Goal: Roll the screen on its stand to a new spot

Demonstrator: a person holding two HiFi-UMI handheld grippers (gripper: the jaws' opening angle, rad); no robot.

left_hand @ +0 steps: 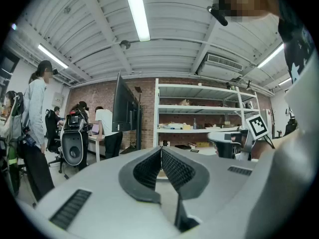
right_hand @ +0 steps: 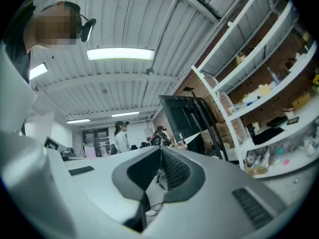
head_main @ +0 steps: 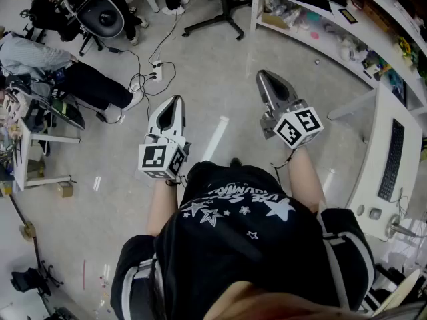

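Note:
The screen (left_hand: 124,114) is a large dark panel on a black stand, seen nearly edge-on beside the white shelves. It also shows in the right gripper view, the screen (right_hand: 184,117) tilted, some way ahead. The stand's black legged base (head_main: 217,20) sits on the floor at the top of the head view. My left gripper (head_main: 177,101) and right gripper (head_main: 264,76) are held side by side over the floor, well short of the base. Both are shut with nothing between the pads, as the left gripper (left_hand: 161,149) and right gripper (right_hand: 160,148) show close up.
White shelving (head_main: 320,19) with clutter runs along the right, with a white desk and keyboard (head_main: 391,159) below it. A seated person (head_main: 80,79) is at the left. A power strip with cables (head_main: 157,69) lies on the floor. Several people (left_hand: 37,113) stand near desks.

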